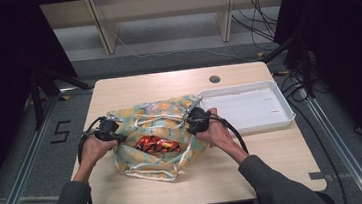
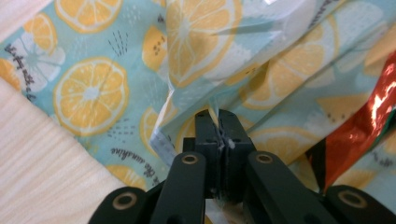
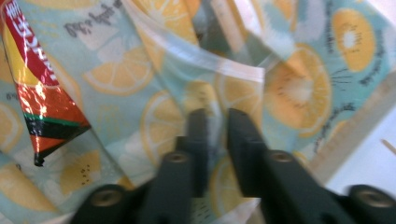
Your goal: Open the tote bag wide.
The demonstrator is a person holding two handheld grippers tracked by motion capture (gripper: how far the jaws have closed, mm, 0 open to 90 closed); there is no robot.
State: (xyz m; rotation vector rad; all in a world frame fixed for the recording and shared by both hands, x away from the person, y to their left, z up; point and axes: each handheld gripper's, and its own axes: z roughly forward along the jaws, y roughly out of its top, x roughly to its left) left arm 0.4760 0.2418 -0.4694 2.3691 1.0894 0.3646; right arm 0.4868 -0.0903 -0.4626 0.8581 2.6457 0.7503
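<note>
High view shows the lemon-print bag (image 1: 157, 134) lying in the middle of the wooden table (image 1: 275, 163), just left of the white tray (image 1: 250, 106), with a shiny red snack packet (image 1: 158, 144) sitting in its open mouth. The left gripper (image 1: 114, 133) is at the bag's left edge and the right gripper (image 1: 191, 123) at its right edge, so it looks like the mouth is being held apart.

In the left gripper view the jaws are clenched tight on a fold of the bag's rim — solid pinch. In the right gripper view the picture is blurry; the jaws stand close together with bag film between them, and I'd say they're pinching it, though a small gap is showing.

My take on doing this step well: keep both pinches on the rim film only, not on the packet, and pull outward evenly so the mouth stays wide. If the right grip is marginal — and it might be — I'd re-pinch deeper before lifting, since thin film slips easily.
</note>
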